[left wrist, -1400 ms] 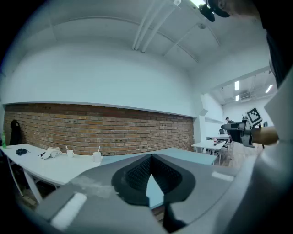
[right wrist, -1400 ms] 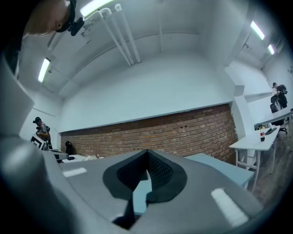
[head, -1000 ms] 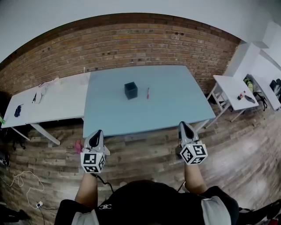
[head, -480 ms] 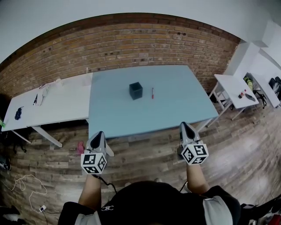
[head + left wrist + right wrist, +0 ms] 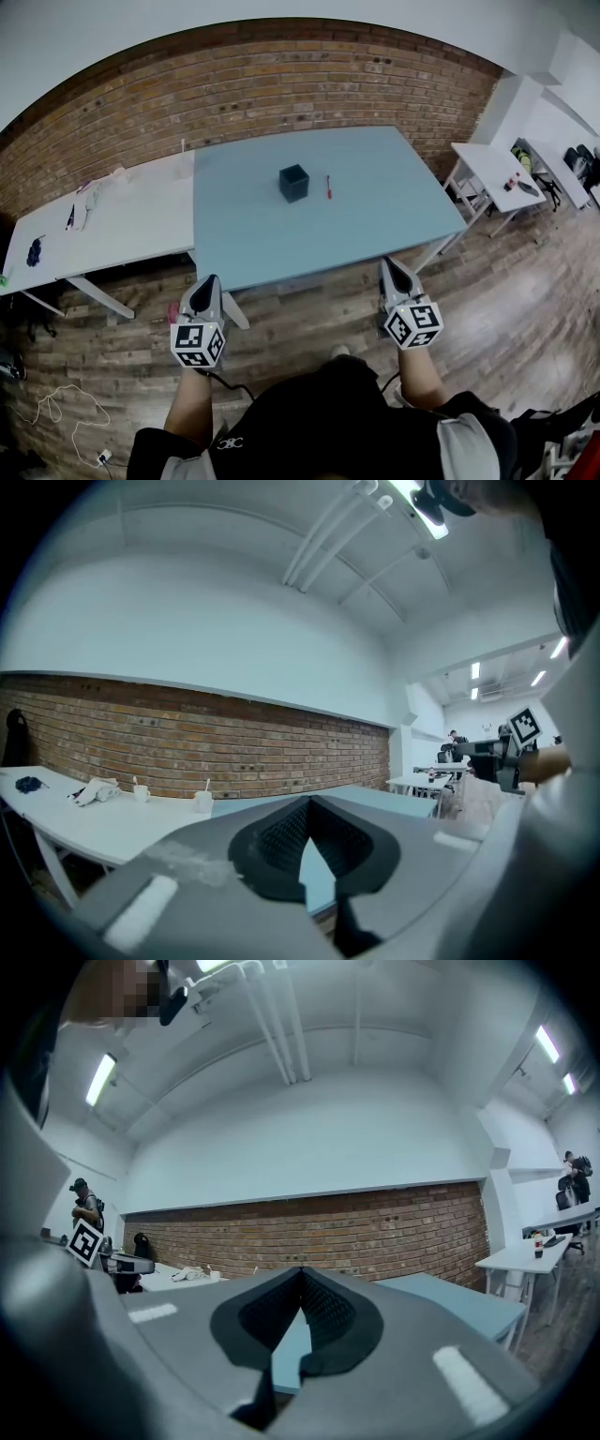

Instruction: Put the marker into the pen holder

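One red marker (image 5: 329,186) lies flat on blue table (image 5: 394,216), just right of dark square pen holder (image 5: 293,183), close but not touching. Holder stands upright near table middle. Both grippers held short of table's near edge, over wooden floor (image 5: 309,309), well apart from marker. Left gripper (image 5: 210,279): jaws together, nothing between. Right gripper (image 5: 385,262): jaws together, empty. White table (image 5: 122,220) adjoins at left; brick wall (image 5: 281,84) behind.
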Demonstrator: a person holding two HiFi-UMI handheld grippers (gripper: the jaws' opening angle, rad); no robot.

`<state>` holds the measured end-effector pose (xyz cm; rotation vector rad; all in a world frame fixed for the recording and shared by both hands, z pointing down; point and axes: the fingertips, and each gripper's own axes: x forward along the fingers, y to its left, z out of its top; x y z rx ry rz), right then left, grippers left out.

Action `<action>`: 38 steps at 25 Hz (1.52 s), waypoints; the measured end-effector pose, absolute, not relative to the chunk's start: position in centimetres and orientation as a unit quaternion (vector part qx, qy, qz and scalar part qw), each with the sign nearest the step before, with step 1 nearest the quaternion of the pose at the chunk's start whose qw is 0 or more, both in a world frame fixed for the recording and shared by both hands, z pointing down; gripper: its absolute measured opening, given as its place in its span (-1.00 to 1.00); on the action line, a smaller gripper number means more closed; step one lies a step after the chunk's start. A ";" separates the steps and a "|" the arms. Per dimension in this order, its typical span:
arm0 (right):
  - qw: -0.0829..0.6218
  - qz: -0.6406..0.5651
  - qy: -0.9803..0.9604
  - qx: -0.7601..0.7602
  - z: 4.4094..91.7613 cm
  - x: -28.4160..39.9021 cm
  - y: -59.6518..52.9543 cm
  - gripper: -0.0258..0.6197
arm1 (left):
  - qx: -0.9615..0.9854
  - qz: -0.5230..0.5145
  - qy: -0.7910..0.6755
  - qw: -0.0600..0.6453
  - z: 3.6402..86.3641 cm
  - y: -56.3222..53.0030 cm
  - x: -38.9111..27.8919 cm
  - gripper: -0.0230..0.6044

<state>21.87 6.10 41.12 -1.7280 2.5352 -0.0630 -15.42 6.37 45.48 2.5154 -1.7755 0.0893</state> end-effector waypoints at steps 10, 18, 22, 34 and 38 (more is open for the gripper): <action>0.046 -0.005 0.824 -0.564 40.7 21.7 3.8 -0.90 | 0.814 0.032 -0.580 0.002 45.1 4.0 -16.5 -0.90; 0.071 -0.015 0.837 -0.542 41.7 21.7 -3.6 -0.90 | 0.804 0.034 -0.593 -0.003 44.9 -1.9 -16.2 -0.90; 0.085 -0.020 0.851 -0.517 41.9 20.9 -7.8 -0.90 | 0.805 0.043 -0.592 -0.002 45.3 -5.3 -14.9 -0.90; -0.050 -0.016 0.874 -0.482 47.3 21.3 -20.5 -0.90 | 0.830 0.076 -0.552 0.031 47.7 -18.3 -6.4 -0.90; -0.076 -0.036 0.877 -0.474 48.5 22.5 -25.9 -0.90 | 0.832 0.094 -0.546 0.036 47.4 -23.3 -3.9 -0.90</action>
